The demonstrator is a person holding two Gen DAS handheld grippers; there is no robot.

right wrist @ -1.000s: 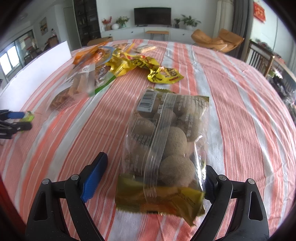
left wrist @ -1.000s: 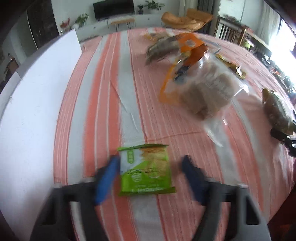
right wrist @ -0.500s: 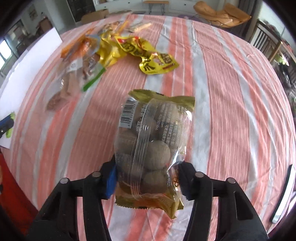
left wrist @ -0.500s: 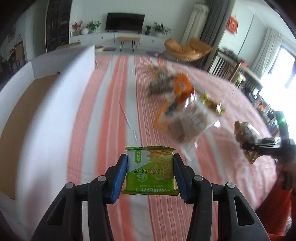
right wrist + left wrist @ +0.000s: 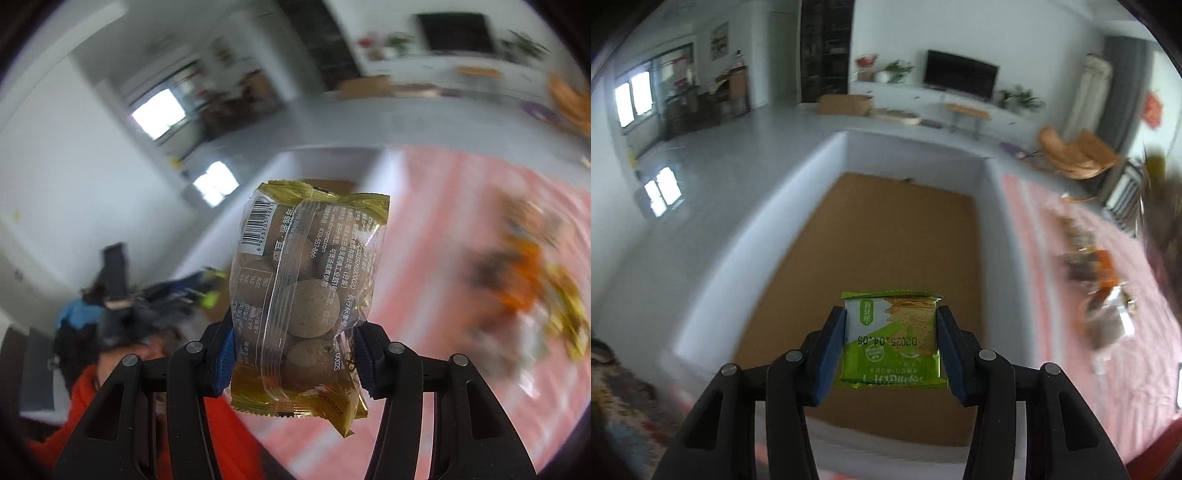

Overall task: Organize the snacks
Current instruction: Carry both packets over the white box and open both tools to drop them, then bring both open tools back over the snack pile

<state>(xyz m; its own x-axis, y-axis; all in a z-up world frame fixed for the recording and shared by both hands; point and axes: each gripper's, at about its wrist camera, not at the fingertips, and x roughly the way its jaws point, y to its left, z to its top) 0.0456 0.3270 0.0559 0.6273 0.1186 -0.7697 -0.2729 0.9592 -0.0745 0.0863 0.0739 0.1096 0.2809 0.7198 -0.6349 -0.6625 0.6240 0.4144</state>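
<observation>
The left gripper [image 5: 891, 345] is clenched on a green cracker packet [image 5: 892, 341], held above the brown floor of a white-walled box [image 5: 827, 162]; only this view looks into the box. The right gripper [image 5: 293, 349] grips a clear bag of round snacks [image 5: 304, 295] over the striped tablecloth [image 5: 443, 229]. Only the right view shows an orange sleeve [image 5: 81, 398].

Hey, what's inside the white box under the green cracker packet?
The box shows only a bare brown cardboard floor, no snacks visible. The green packet and the left gripper holding it cover the near part of the floor.
</observation>
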